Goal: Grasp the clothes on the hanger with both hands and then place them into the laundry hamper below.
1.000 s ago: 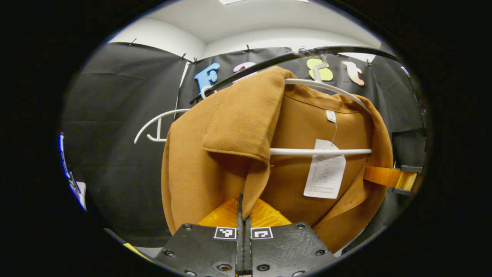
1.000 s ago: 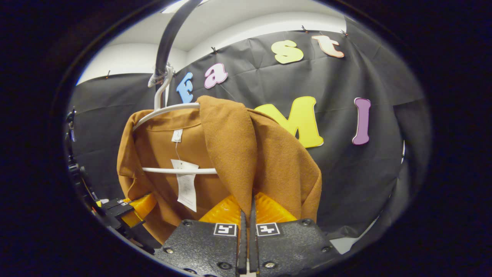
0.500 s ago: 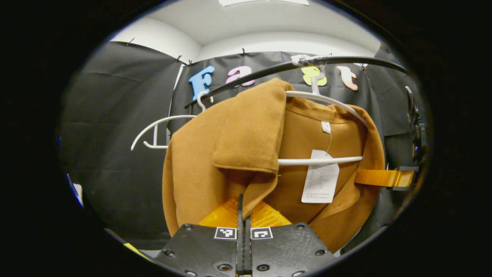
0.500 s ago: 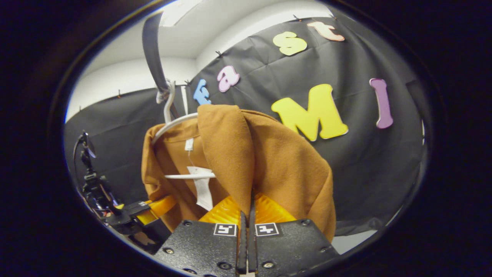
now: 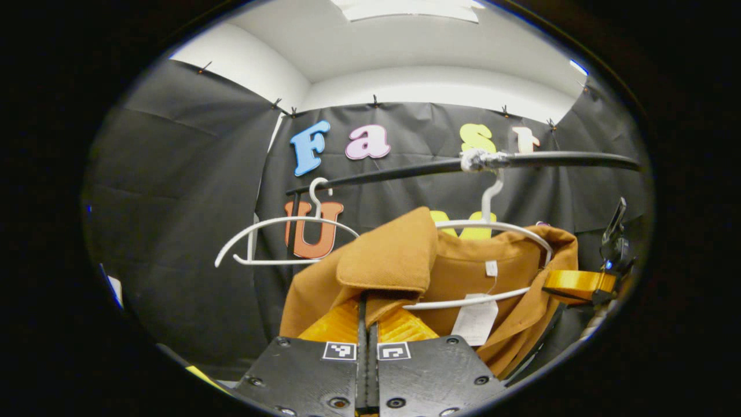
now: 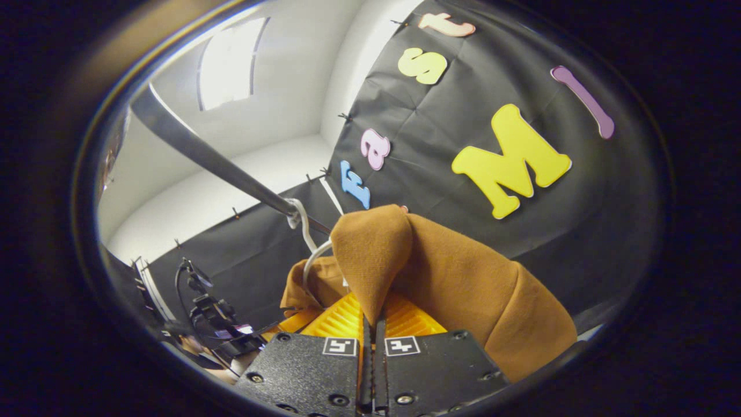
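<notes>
A brown coat [image 5: 463,272] hangs on a white hanger [image 5: 492,226] hooked over a black rail [image 5: 405,171]. My left gripper [image 5: 366,315] is shut on the coat's left lapel, which bunches just above the fingers. At the coat's far side the right gripper [image 5: 579,282] grips the other edge. In the right gripper view, my right gripper [image 6: 373,324] is shut on a folded lapel of the coat [image 6: 463,284], with the hanger [image 6: 307,243] and rail [image 6: 202,153] behind it. A white paper tag [image 5: 474,318] dangles inside the collar.
An empty white hanger [image 5: 278,231] hangs on the rail to the left of the coat. A camera on a stand [image 6: 208,307] and a person [image 6: 188,343] sit low on the left in the right gripper view. Black cloth walls close the booth.
Both views have tilted up, so the rail and coat sit lower in them. The coat is bunched closer to both grippers and the hanger's bar now slants. Both grips held.
</notes>
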